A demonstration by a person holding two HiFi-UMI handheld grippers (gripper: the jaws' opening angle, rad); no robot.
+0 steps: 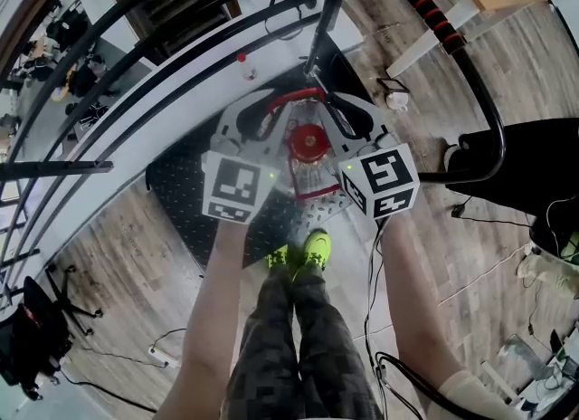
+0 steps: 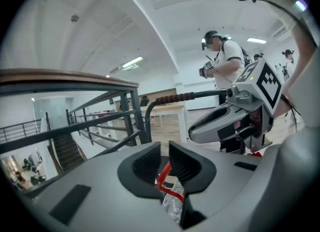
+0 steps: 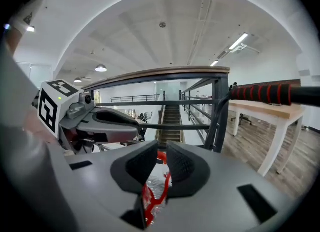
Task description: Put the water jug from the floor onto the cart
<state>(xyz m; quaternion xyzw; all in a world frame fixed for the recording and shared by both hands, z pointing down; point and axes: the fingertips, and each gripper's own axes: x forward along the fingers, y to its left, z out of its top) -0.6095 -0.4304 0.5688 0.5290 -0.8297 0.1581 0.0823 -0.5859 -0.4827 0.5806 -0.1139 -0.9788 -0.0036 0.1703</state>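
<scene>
The water jug (image 1: pixel 307 163) is clear plastic with a red cap (image 1: pixel 307 143) and a red carrying handle (image 1: pixel 291 97). It hangs over the black cart deck (image 1: pixel 181 183), just ahead of my yellow shoes. My left gripper (image 1: pixel 271 118) and right gripper (image 1: pixel 333 118) meet over the jug from either side, each shut on the red handle. In the left gripper view the red handle (image 2: pixel 163 175) is pinched between the pads of the left gripper (image 2: pixel 165 157), with crinkled clear plastic (image 2: pixel 172 205) below. In the right gripper view the right gripper (image 3: pixel 161 162) clamps the handle (image 3: pixel 152 196) the same way.
The cart's push bar with its red-and-black grip (image 1: pixel 425 6) arches at the upper right. A dark metal railing (image 1: pixel 136 56) and stairs lie beyond the cart. A wooden table (image 3: pixel 280 113), a black bag (image 1: pixel 534 160), floor cables (image 1: pixel 479 224) and a standing person (image 2: pixel 225 61) are around.
</scene>
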